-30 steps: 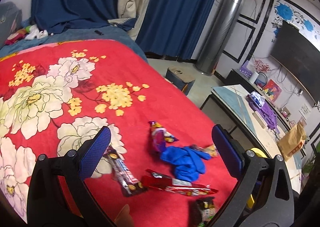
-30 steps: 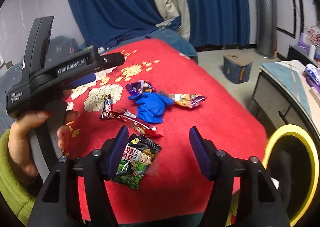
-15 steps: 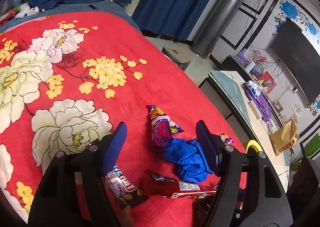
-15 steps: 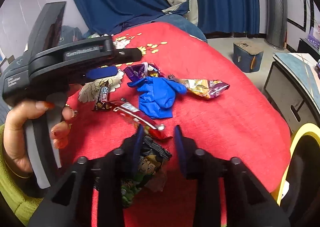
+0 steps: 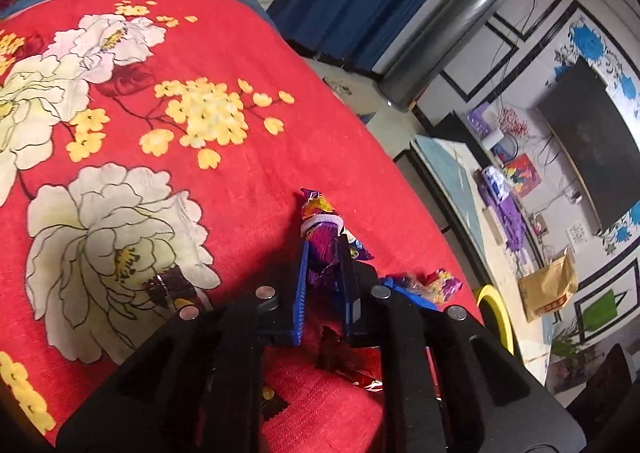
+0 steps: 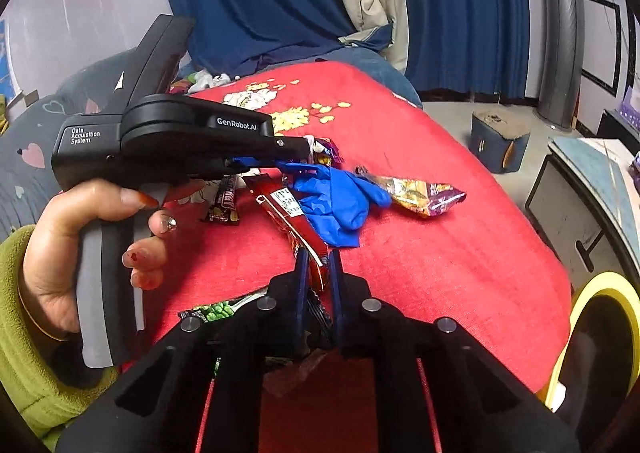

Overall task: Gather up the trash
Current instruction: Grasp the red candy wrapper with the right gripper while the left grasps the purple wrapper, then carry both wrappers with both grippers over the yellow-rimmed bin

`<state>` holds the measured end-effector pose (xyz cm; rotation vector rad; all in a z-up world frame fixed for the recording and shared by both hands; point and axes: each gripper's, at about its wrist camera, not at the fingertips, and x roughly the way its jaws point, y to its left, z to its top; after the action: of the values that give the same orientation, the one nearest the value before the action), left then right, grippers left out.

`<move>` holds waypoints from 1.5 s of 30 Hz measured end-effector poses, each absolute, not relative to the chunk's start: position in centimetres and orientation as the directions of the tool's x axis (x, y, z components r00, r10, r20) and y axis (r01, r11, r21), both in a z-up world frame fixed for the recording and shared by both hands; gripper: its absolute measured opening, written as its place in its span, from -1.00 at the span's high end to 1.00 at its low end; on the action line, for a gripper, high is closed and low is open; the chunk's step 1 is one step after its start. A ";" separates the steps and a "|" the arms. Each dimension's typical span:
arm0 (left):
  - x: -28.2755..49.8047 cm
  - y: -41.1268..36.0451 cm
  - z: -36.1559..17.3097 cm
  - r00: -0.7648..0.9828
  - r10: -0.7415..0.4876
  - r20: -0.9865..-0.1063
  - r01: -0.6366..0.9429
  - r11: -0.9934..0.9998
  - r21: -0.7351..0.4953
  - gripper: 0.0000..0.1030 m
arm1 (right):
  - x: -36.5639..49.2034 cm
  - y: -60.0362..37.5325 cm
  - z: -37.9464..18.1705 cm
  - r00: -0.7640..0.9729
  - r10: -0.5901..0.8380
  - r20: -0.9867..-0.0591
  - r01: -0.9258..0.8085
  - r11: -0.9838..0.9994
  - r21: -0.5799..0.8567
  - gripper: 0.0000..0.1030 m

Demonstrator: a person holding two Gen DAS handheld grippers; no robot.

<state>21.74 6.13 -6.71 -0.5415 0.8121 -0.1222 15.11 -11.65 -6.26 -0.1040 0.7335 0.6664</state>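
Blue curtains hang behind a bed (image 5: 248,157) spread with a red flowered blanket, and the litter lies bunched toward the bed's near right corner, close to the edge where a yellow-rimmed bin (image 6: 600,293) stands on the floor. Both tongs have just been closing, each with a wrapper between its pads. The left tongs (image 5: 322,253) are now pinched nearly shut on the purple snack wrapper (image 5: 320,225), whose upper end sticks out beyond the tips. The right tongs (image 6: 318,261) are clamped just as narrowly on the near end of the red wrapper (image 6: 296,221), which runs away from them up the blanket. Still lying loose are a blue glove (image 6: 340,197) touching the red wrapper, a gold and purple packet (image 6: 420,193) just beyond the glove toward the right edge, a dark chocolate bar wrapper (image 6: 224,205) toward the left, and a green packet (image 6: 216,311) partly hidden under the right tongs. The step in hand looks like the grasp itself, two pieces taken at once. Next, both probably need lifting clear of the blanket without dragging the glove along, then carrying over the right edge to the bin, where the tongs would let go; thin foil may slip, so the squeeze should hold.
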 end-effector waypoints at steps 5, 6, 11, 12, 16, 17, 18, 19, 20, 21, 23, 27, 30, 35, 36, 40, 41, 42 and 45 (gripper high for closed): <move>19.9 7.0 -4.3 0.768 -0.248 -0.591 -0.096 0.867 -0.490 0.85 | 15.0 -12.0 -5.6 0.577 0.525 -0.626 -0.588 0.798 0.127 0.81; 19.5 7.2 -3.8 0.783 -0.231 -0.577 -0.099 0.870 -0.483 0.85 | 14.9 -12.1 -5.4 0.581 0.526 -0.621 -0.586 0.800 0.128 0.82; 17.6 8.3 -1.2 0.837 -0.165 -0.521 -0.102 0.890 -0.445 0.85 | 14.3 -12.4 -4.7 0.599 0.527 -0.603 -0.586 0.801 0.118 0.85; 17.2 8.4 -0.9 0.842 -0.155 -0.516 -0.103 0.894 -0.436 0.85 | 14.1 -12.5 -4.5 0.606 0.527 -0.596 -0.586 0.803 0.114 0.87; 16.1 8.3 -0.3 0.848 -0.152 -0.508 -0.095 0.899 -0.427 0.85 | 13.5 -13.1 -3.7 0.634 0.528 -0.566 -0.580 0.808 0.104 0.89; 15.8 8.1 -0.3 0.847 -0.155 -0.508 -0.090 0.901 -0.425 0.85 | 13.4 -13.1 -3.4 0.640 0.526 -0.561 -0.576 0.811 0.102 0.90; 15.6 7.9 -0.2 0.848 -0.158 -0.505 -0.082 0.903 -0.421 0.85 | 13.2 -13.3 -3.1 0.647 0.524 -0.554 -0.572 0.814 0.102 0.90; 15.5 7.8 -0.2 0.848 -0.160 -0.505 -0.078 0.905 -0.418 0.85 | 13.1 -13.7 -2.8 0.654 0.524 -0.546 -0.566 0.818 0.106 0.90; 15.5 7.4 -0.2 0.849 -0.165 -0.503 -0.071 0.906 -0.418 0.85 | 13.0 -13.8 -2.6 0.658 0.523 -0.542 -0.561 0.820 0.109 0.90; 15.4 7.3 -0.1 0.849 -0.170 -0.500 -0.066 0.905 -0.420 0.85 | 12.9 -14.0 -2.4 0.663 0.521 -0.537 -0.556 0.824 0.112 0.91; 15.2 6.9 0.1 0.851 -0.178 -0.494 -0.053 0.907 -0.418 0.85 | 12.7 -14.5 -2.0 0.674 0.516 -0.529 -0.546 0.830 0.114 0.91; 14.8 6.2 0.7 0.856 -0.193 -0.479 -0.026 0.910 -0.414 0.85 | 12.4 -15.6 -1.5 0.690 0.505 -0.519 -0.526 0.842 0.119 0.91; 14.5 5.3 1.1 0.856 -0.207 -0.474 -0.004 0.914 -0.405 0.85 | 12.3 -16.3 -1.2 0.699 0.496 -0.516 -0.512 0.850 0.123 0.91; 14.2 3.5 1.5 0.851 -0.238 -0.468 0.038 0.917 -0.397 0.85 | 11.9 -17.6 -0.8 0.716 0.478 -0.509 -0.493 0.862 0.117 0.91; 14.2 3.0 1.6 0.848 -0.247 -0.468 0.051 0.918 -0.393 0.85 | 11.8 -17.8 -0.8 0.720 0.474 -0.507 -0.488 0.865 0.115 0.91; 13.9 1.4 1.7 0.842 -0.270 -0.467 0.085 0.921 -0.380 0.85 | 11.4 -19.1 -0.4 0.732 0.461 -0.501 -0.473 0.874 0.114 0.91; 13.8 0.9 1.7 0.840 -0.278 -0.466 0.095 0.921 -0.378 0.85 | 11.3 -19.5 -0.4 0.735 0.458 -0.500 -0.468 0.876 0.115 0.91; 13.7 0.5 1.8 0.839 -0.282 -0.465 0.103 0.922 -0.374 0.85 | 11.2 -19.8 -0.3 0.737 0.455 -0.499 -0.464 0.878 0.116 0.91; 13.4 -0.6 2.0 0.837 -0.297 -0.461 0.129 0.924 -0.360 0.85 | 11.0 -20.8 -0.1 0.746 0.446 -0.496 -0.447 0.886 0.124 0.91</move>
<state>13.37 -0.60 2.00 -0.3245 0.5353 -0.2297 11.02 -20.85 -0.14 -0.0026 0.5417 0.4885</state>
